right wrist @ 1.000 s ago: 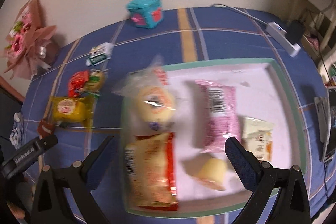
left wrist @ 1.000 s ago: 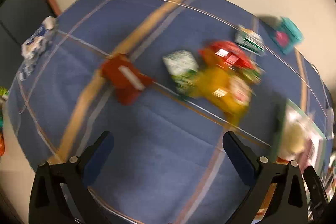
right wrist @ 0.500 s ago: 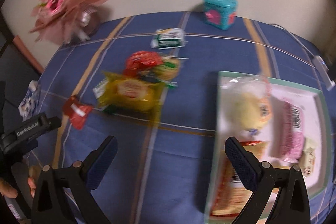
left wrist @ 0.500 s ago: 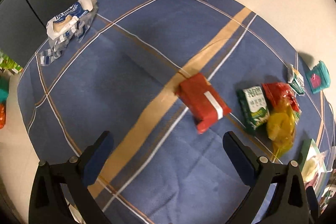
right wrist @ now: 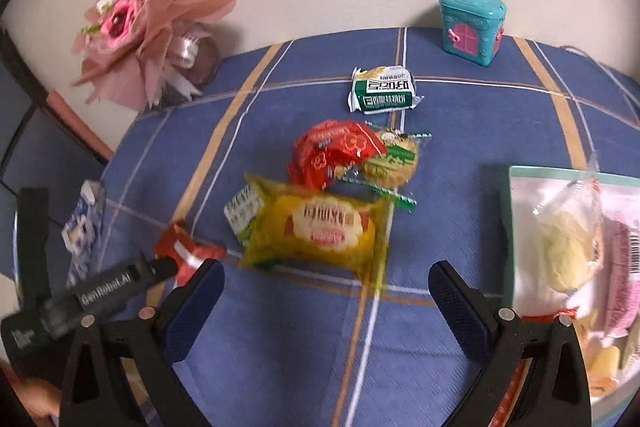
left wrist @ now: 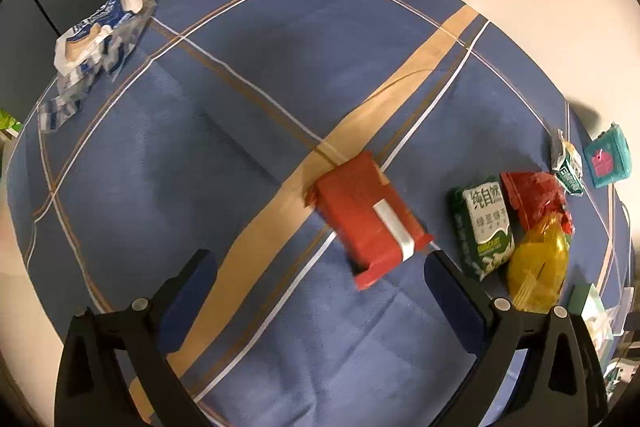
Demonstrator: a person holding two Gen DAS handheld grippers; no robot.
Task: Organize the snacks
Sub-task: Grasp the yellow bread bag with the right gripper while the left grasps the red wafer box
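Two grippers, both with jaws spread wide and nothing between them. Left gripper (left wrist: 318, 273) hangs over the blue checked cloth on the surface, and just ahead, nearer its right finger, lies the red snack packet (left wrist: 370, 217) with a silver band across it, flat and slightly skewed. It looks light and boxy, with a slick foil wrapper likely to crinkle and slide, so my call is to take it across the short width at mid-body, not by the end seals. Right gripper (right wrist: 326, 287) hovers in front of the yellow pastry packet (right wrist: 320, 227), puffy, soft and probably crushable, so a gentle squeeze across the middle suits it. Beyond that sit a red wrapped snack (right wrist: 332, 151) touching a green-striped biscuit pack (right wrist: 394, 159), then a green-and-white packet (right wrist: 382, 90) further back. Off to the right, the mint-rimmed tray (right wrist: 505, 223) already carries several wrapped snacks, the likely home for the rest.
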